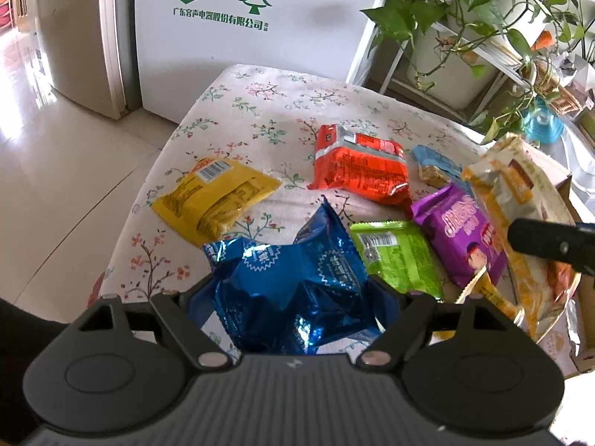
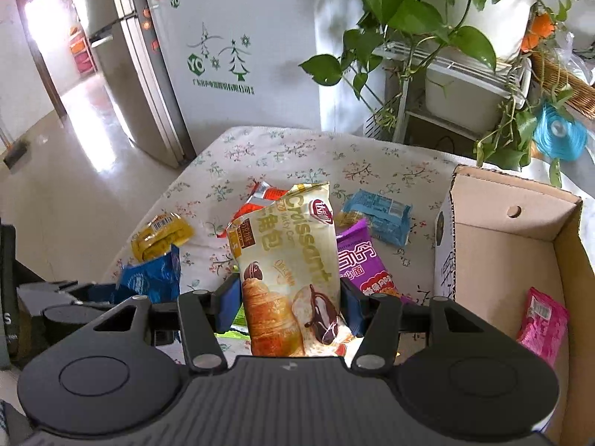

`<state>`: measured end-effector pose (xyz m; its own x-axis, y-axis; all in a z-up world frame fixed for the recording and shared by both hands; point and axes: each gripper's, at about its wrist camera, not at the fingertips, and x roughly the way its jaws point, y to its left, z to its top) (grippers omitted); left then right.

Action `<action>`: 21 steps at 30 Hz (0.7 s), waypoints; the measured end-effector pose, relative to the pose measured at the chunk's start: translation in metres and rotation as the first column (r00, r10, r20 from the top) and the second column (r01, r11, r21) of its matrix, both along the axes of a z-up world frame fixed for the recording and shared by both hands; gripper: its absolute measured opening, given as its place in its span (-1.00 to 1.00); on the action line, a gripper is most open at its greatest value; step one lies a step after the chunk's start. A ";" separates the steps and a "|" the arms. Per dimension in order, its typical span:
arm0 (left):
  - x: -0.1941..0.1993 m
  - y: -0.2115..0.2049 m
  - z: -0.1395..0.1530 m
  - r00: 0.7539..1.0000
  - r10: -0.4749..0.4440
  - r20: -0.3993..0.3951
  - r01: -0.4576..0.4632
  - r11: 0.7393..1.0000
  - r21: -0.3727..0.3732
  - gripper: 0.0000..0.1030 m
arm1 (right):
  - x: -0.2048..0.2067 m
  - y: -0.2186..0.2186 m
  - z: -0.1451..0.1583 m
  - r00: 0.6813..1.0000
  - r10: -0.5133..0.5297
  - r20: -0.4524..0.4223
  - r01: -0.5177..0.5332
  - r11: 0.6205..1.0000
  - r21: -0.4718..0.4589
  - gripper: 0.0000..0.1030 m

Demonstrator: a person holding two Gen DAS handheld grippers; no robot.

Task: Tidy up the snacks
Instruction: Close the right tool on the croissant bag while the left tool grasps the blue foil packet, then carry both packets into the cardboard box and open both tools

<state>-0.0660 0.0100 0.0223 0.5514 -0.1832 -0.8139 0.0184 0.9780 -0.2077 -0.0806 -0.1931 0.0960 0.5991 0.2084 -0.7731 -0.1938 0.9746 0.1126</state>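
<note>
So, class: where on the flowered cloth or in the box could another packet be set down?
Bare cloth lies beyond the orange packet and left of the yellow packet. The cardboard box holds only a pink packet. Around the purple packet and green packet it is crowded.

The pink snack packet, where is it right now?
The pink snack packet is inside the cardboard box at the right of the right wrist view, lying near the box's right wall, apart from the snacks on the flowered tablecloth.
</note>
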 end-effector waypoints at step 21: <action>-0.020 -0.018 0.017 1.000 -0.015 -0.018 0.015 1.000 -0.015 0.60 | -0.030 -0.033 0.032 0.989 -0.130 0.072 0.124 0.988 0.087 0.20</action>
